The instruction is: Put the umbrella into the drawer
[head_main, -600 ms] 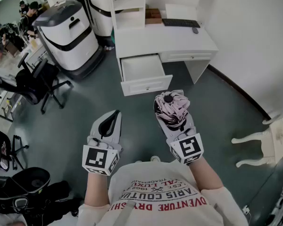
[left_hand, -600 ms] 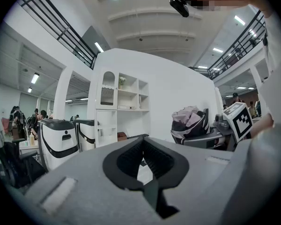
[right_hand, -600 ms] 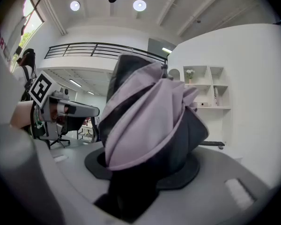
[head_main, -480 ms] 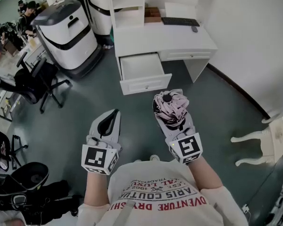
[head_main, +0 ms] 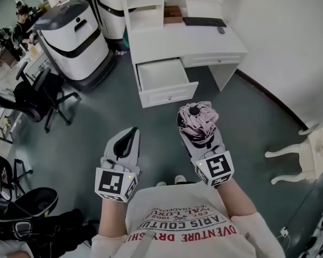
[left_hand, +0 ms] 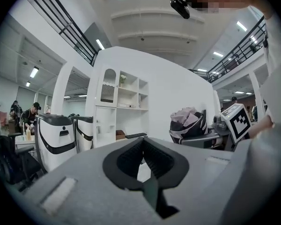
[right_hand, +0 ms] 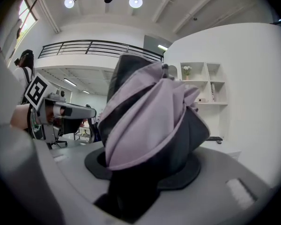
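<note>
A folded pink-and-black umbrella [head_main: 195, 121] stands upright between the jaws of my right gripper [head_main: 197, 129], which is shut on it. In the right gripper view the umbrella [right_hand: 150, 125] fills the middle and hides the jaw tips. My left gripper [head_main: 132, 136] hangs beside it on the left, shut with nothing in it; its pads [left_hand: 131, 158] meet at the tips. The white desk [head_main: 204, 44] stands ahead, and its left drawer [head_main: 169, 94] is pulled open and looks bare inside. Both grippers are well short of the drawer, over the grey-green floor.
A keyboard [head_main: 203, 21] lies on the desk, and a white shelf unit [head_main: 145, 9] rises at its left. Two white-and-black machines [head_main: 75, 36] stand to the left, with a black office chair [head_main: 35, 98] nearer. White chair legs [head_main: 296, 155] show at the right.
Both grippers hold about the same place and the umbrella stays gripped. The view has shifted slightly, and a second shoe now shows below the grippers.
</note>
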